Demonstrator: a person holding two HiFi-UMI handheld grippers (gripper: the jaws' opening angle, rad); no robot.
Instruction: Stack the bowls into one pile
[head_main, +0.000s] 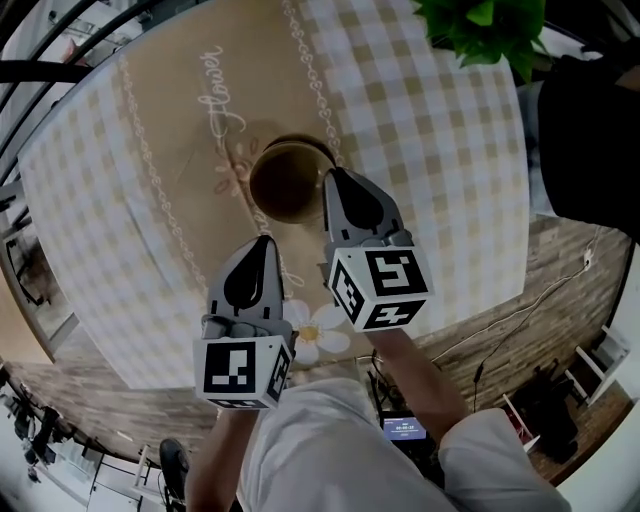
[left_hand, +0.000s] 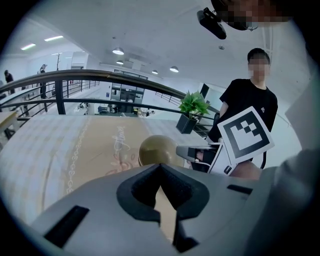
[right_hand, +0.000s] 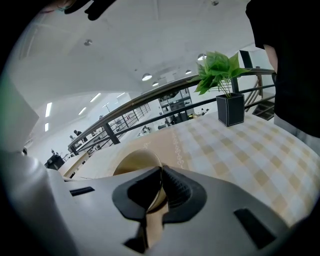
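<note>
An olive-brown bowl (head_main: 285, 180) sits on the tan strip of the tablecloth; it also shows in the left gripper view (left_hand: 157, 148) and in the right gripper view (right_hand: 132, 162). I cannot tell whether other bowls are nested in it. My right gripper (head_main: 333, 178) is at the bowl's right rim, and in its own view (right_hand: 160, 172) the jaws are shut on that rim. My left gripper (head_main: 266, 240) hovers just short of the bowl on the near side. Its jaws (left_hand: 160, 167) are shut with nothing in them.
A potted green plant (head_main: 485, 25) stands at the table's far right corner. Beside it stands a person in black (left_hand: 250, 105). The checked tablecloth (head_main: 430, 150) ends at a rounded near edge (head_main: 480, 300), and a dark railing (left_hand: 100, 75) runs behind the table.
</note>
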